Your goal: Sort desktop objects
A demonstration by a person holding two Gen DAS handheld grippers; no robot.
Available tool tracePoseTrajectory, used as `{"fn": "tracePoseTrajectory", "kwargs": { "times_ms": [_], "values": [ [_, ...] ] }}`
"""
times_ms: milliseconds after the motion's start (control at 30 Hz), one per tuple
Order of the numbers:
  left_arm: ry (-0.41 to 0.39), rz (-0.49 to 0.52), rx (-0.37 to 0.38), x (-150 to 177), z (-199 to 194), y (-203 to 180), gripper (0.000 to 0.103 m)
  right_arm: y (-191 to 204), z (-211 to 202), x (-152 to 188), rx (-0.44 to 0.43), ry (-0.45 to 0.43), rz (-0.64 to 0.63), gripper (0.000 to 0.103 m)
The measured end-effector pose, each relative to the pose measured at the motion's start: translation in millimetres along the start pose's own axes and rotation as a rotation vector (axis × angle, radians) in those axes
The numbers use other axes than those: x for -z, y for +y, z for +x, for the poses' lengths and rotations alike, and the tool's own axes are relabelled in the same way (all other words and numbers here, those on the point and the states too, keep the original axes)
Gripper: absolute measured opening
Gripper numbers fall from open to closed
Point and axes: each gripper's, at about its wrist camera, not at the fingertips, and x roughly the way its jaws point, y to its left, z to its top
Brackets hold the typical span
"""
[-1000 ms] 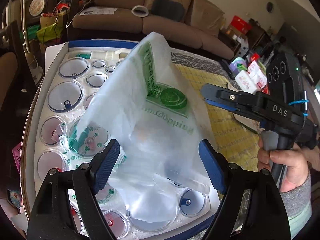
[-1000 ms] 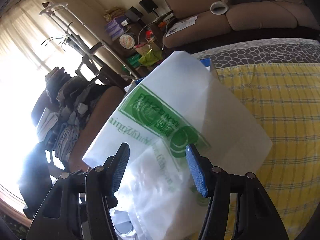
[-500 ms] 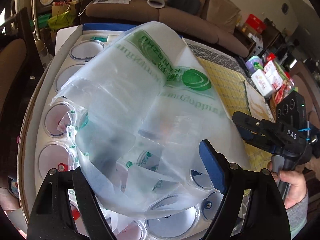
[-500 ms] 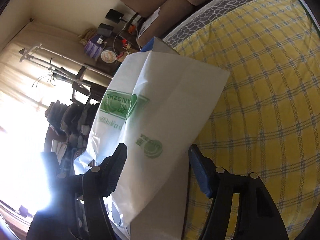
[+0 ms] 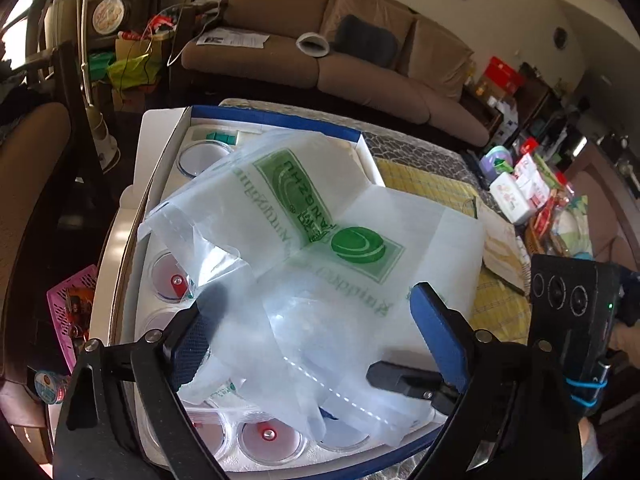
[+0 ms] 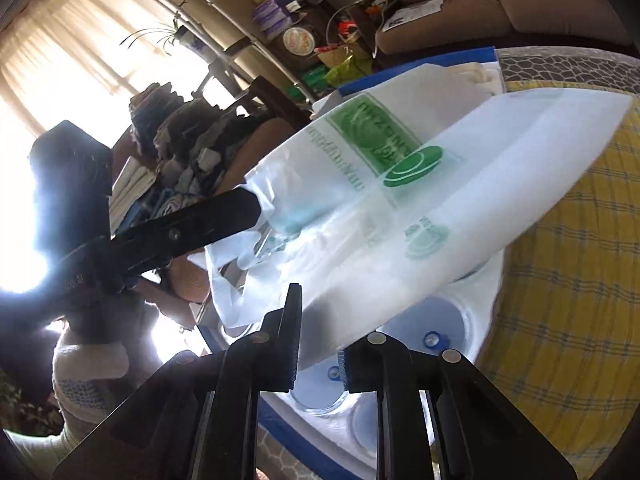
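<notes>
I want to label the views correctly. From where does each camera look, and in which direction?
Left wrist: sits on the left gripper, looks down over the plastic bag lying on the box of cups, sofa beyond; its own open fingers show, and the right gripper at the right.
Right wrist: sits on the right gripper, looks low across the box toward the window; its own fingers show, closed on the bag's edge, and the left gripper.
Shared: bag, box, each other's gripper.

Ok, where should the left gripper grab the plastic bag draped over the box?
Probably pinch the plastic bag at its crumpled, raised fold near the left gripper, coming from above; the printed middle lies too flat across the box to pinch.
</notes>
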Motion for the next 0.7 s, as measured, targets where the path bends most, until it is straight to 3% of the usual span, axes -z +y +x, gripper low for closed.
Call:
{"fn": "tracePoseTrajectory", "kwargs": {
  "times_ms": [167, 233, 300, 433, 700],
  "values": [
    [0.047, -0.003, -0.014, 1.8, 4.3, 7.0, 0.101, 23.5, 24.1, 21.3, -0.016, 0.091, -0.008, 0.017],
    [0.08, 0.005, -0.035, 5.0, 12.6, 6.9, 0.101, 23.7, 24.7, 30.0, 0.002, 0.14, 0.001, 0.028],
    [0.113, 0.018, -0.048, 10.7, 21.4, 4.3, 0.103, 23.8, 15.8, 37.5, 0.059, 0.163, -0.022, 0.074],
    [0.147, 0.05, -0.05, 20.5, 32.1, -4.4, 0.103, 21.7, -17.9, 45.4, 0.117, 0.154, -0.07, 0.076],
    [0.153, 0.066, -0.059, 26.5, 32.0, -14.8, 0.103, -7.4, -78.3, 31.0, 0.22, 0.028, -0.036, 0.076]
  ]
}}
